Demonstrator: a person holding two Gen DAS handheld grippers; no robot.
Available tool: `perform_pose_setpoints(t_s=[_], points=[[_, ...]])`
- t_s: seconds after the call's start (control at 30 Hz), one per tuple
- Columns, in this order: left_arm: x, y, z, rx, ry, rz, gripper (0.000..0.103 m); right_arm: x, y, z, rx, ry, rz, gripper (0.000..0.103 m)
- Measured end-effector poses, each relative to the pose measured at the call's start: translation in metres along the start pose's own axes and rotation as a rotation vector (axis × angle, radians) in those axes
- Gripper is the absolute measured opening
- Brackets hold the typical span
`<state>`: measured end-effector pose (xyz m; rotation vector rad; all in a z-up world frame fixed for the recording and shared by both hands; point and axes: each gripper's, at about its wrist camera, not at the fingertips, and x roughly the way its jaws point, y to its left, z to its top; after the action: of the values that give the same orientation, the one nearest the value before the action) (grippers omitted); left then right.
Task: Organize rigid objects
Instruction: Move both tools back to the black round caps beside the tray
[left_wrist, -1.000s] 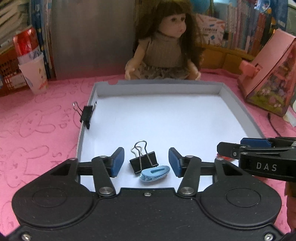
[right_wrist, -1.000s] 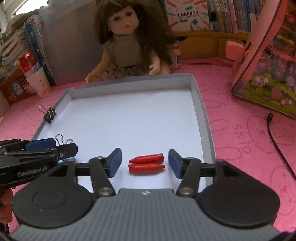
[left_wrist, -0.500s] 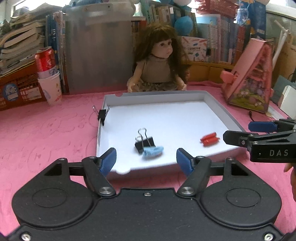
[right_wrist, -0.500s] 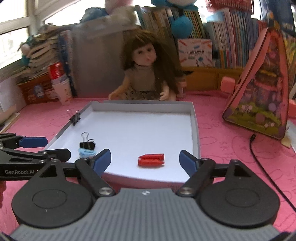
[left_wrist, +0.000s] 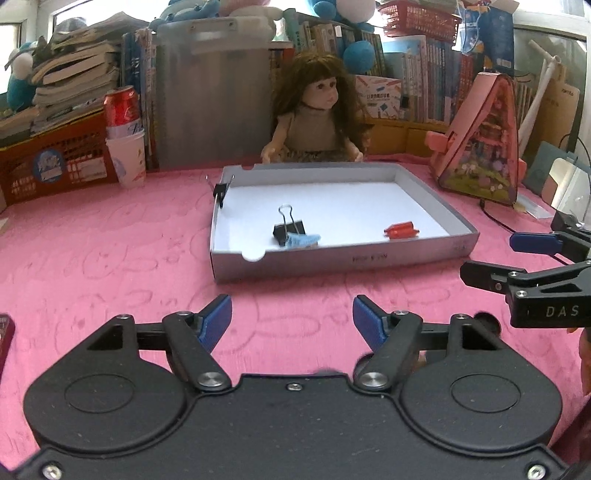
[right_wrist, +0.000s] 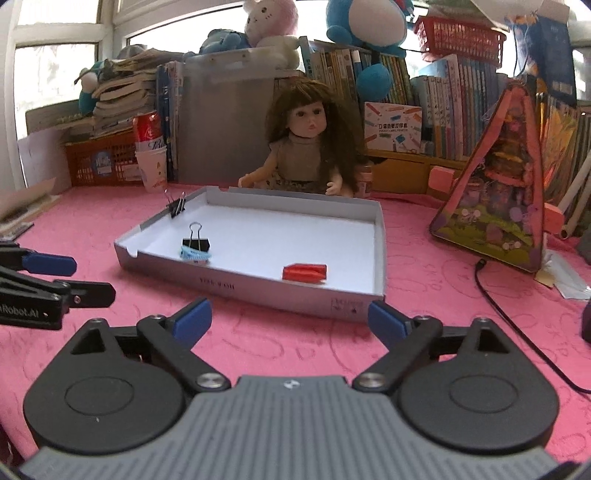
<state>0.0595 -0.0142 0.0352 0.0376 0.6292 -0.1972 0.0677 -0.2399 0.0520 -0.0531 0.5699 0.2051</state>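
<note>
A grey shallow tray (left_wrist: 332, 258) (right_wrist: 258, 291) lies on the pink cloth. Inside it are a black binder clip (left_wrist: 290, 228) (right_wrist: 195, 242), a light blue hair clip (left_wrist: 303, 240) (right_wrist: 195, 255) against it, and two red clips (left_wrist: 402, 229) (right_wrist: 304, 272) side by side. A second black binder clip (left_wrist: 220, 190) (right_wrist: 176, 206) is clamped on the tray's left wall. My left gripper (left_wrist: 291, 319) (right_wrist: 66, 277) is open and empty, in front of the tray's near wall. My right gripper (right_wrist: 290, 319) (left_wrist: 517, 258) is open and empty, also short of the tray.
A doll (left_wrist: 317, 122) (right_wrist: 306, 147) sits behind the tray. A pink toy house (left_wrist: 484, 144) (right_wrist: 506, 184) stands at the right with a black cable (right_wrist: 517, 314) on the cloth. A red can in paper cups (left_wrist: 125, 140) and an orange basket (left_wrist: 51, 162) stand at the back left.
Both grippers have pulled back from over the tray to in front of its near wall and opened wider. The clips stay in the tray.
</note>
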Motion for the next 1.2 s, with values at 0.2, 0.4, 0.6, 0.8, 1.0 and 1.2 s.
perform_pose_setpoints(t_s=[0.2, 0.4, 0.6, 0.8, 1.0, 1.2], points=[[-0.014, 0.002, -0.017, -0.004, -0.019, 0.007, 0.071, -0.011, -0.001, -0.015, 0.015, -0.008, 0.010, 0.099], [-0.026, 0.002, -0.026, -0.003, -0.058, 0.021, 0.072, -0.016, -0.002, -0.027, 0.032, -0.002, 0.017, 0.099], [-0.034, 0.007, -0.035, -0.025, -0.072, 0.017, 0.071, -0.021, 0.003, -0.038, 0.011, 0.005, 0.002, 0.100], [-0.037, 0.010, -0.043, -0.029, -0.058, 0.002, 0.064, -0.026, 0.006, -0.044, -0.016, 0.001, -0.002, 0.100], [-0.041, 0.008, -0.048, -0.034, -0.046, -0.018, 0.053, -0.027, 0.012, -0.046, -0.052, -0.006, -0.004, 0.099], [-0.045, 0.002, -0.051, -0.010, -0.040, -0.041, 0.048, -0.027, 0.015, -0.046, -0.071, -0.013, -0.036, 0.094]])
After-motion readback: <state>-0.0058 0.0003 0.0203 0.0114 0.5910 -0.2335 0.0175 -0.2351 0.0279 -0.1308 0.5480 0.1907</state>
